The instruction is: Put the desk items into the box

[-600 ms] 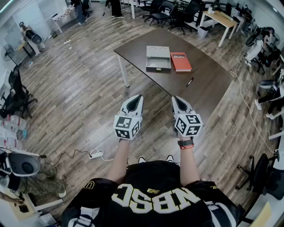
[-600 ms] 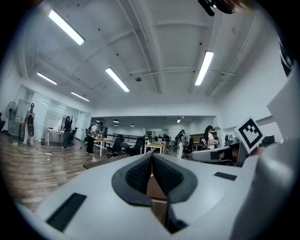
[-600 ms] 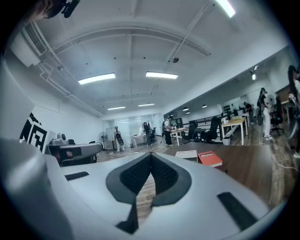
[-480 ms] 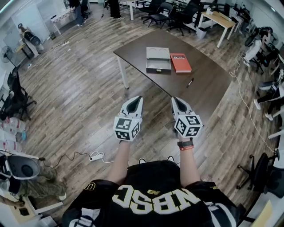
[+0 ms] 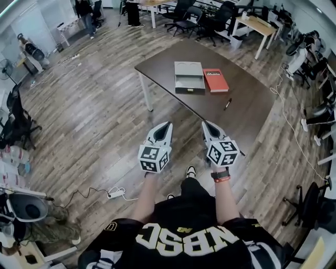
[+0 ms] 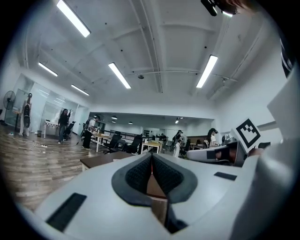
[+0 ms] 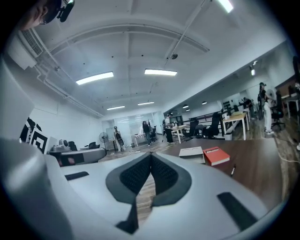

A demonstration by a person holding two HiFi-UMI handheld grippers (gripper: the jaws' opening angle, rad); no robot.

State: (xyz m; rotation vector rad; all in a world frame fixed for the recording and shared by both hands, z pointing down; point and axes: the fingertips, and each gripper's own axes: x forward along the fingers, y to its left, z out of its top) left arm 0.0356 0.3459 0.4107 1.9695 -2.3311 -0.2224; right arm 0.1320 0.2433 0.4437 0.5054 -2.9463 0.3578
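Note:
A grey box (image 5: pixel 189 76) with an open front compartment sits on the dark brown table (image 5: pixel 247 100), also seen as the grey box (image 7: pixel 193 152) in the right gripper view. A red book (image 5: pixel 215 80) lies just right of it, the same red book (image 7: pixel 216 155) in the right gripper view. A black pen (image 5: pixel 227 104) lies nearer me on the table. My left gripper (image 5: pixel 167 125) and right gripper (image 5: pixel 205 124) are held side by side short of the table, over the floor. Both are shut with nothing between the jaws.
Wood floor surrounds the table. A white power strip (image 5: pixel 115 193) with a cable lies on the floor at my left. Office chairs (image 5: pixel 202 16) and a light desk (image 5: pixel 257 23) stand behind the table. People (image 5: pixel 84 10) stand far off at the back left.
I have stepped toward the table; one foot now shows ahead of me. Both grippers stay shut and side by side, carried forward with me.

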